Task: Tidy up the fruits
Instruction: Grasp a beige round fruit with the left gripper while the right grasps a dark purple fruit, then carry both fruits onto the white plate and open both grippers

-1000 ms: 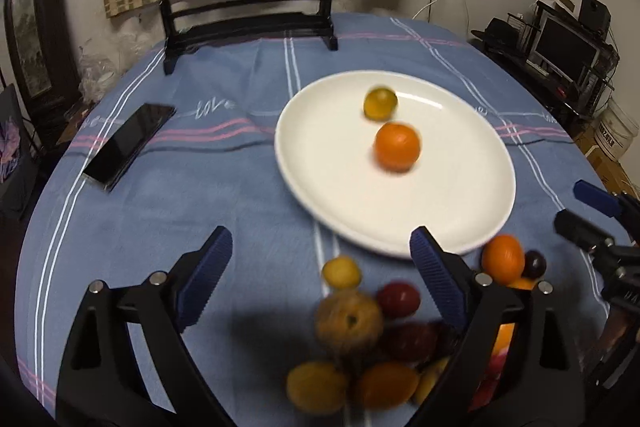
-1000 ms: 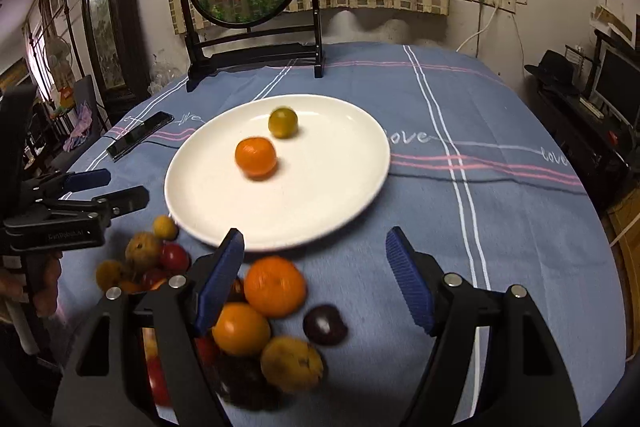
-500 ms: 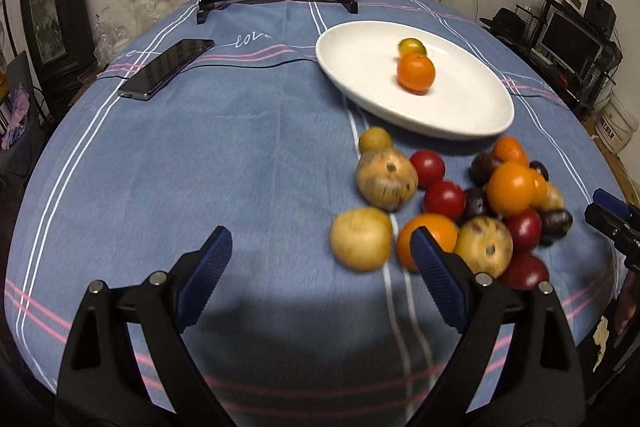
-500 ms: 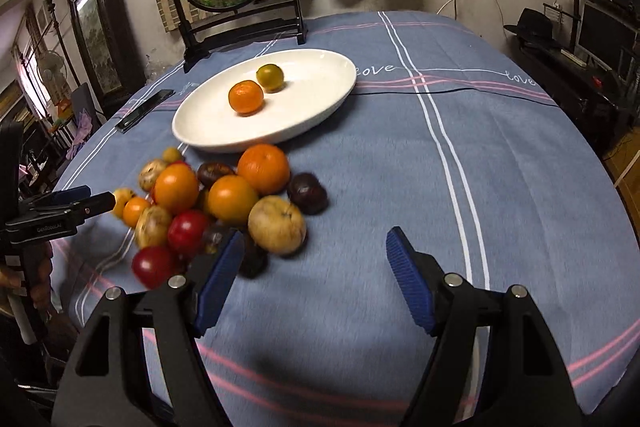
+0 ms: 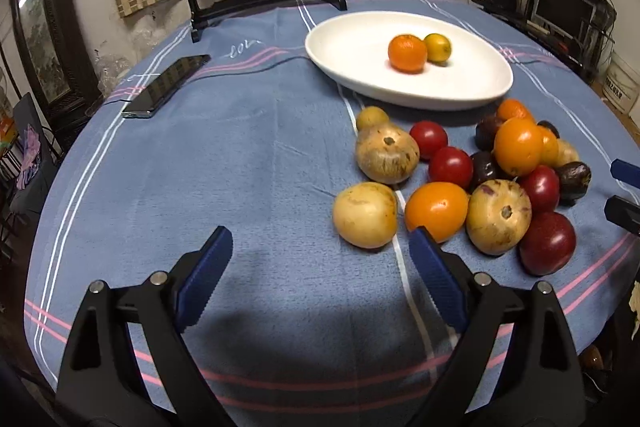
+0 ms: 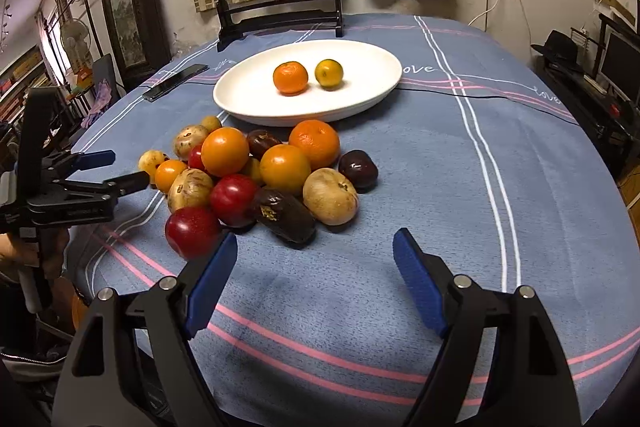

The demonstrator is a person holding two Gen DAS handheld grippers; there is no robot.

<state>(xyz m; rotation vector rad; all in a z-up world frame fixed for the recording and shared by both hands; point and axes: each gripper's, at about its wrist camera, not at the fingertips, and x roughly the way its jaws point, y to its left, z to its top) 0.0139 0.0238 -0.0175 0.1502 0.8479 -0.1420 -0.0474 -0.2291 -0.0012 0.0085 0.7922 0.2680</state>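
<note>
Both your hands have backed off from the plate in the last second. A moment ago the plate filled both views; now it sits farther up the blue tablecloth, and the whole heap of fruit is laid out in front of you instead of tucked under the fingers.

The left gripper is wide open with nothing in it, hovering over bare cloth just short of the pale yellow fruit and the orange tomato at the near edge of the pile. The right gripper is open and empty too. Its jaws have just been opening wider, with only cloth between them. The red plum sits right by its left finger, and the dark date is a bit beyond.

So far only two pieces are on the plate: an orange and a small greenish citrus, side by side. Everything else is loose in the heap, so I'd say you're early in the job.

This looks to me like the reset before the next pick. You're lined up on the near side of the pile, with the closest fruits the easy grabs. Watch for round ones rolling when you nudge their neighbours. The phone is well out of the way.
</note>
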